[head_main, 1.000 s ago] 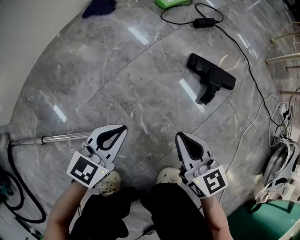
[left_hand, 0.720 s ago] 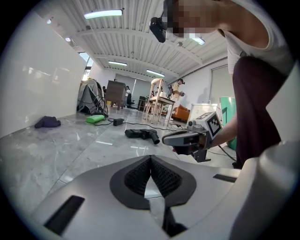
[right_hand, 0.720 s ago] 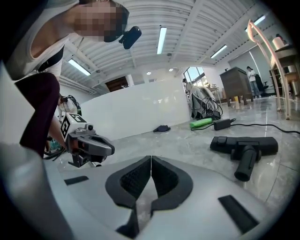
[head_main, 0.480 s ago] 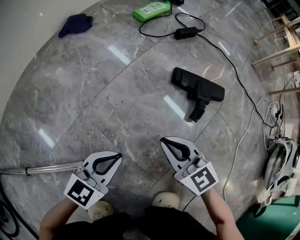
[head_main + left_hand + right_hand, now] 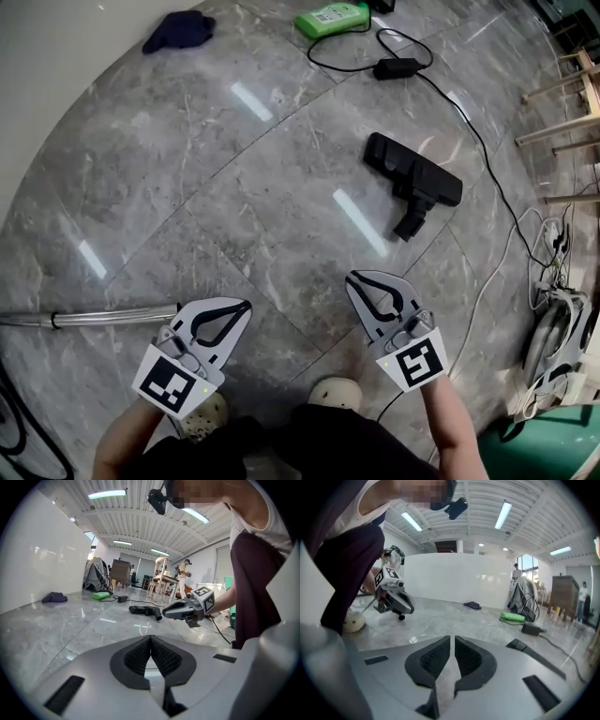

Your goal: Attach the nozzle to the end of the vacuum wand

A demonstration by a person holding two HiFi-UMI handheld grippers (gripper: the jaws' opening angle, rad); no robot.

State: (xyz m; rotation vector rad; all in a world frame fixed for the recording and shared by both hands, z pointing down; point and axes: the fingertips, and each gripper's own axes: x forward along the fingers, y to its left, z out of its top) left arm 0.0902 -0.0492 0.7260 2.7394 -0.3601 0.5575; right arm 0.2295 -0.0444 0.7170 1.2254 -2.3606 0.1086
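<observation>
Nozzle: the black floor nozzle (image 5: 412,183) lies on the marble floor (image 5: 234,187), well ahead of both grippers.
Wand: only the head view shows us the metal vacuum wand (image 5: 103,316). It lies flat, its far end cut off at the left edge, its near end beside the left gripper (image 5: 242,306). We cannot tell if they touch.
Left gripper: jaws together, nothing between.
Right gripper (image 5: 354,281): jaws closed, empty.
Left gripper view: shows the nozzle side-on, beyond the right gripper.
</observation>
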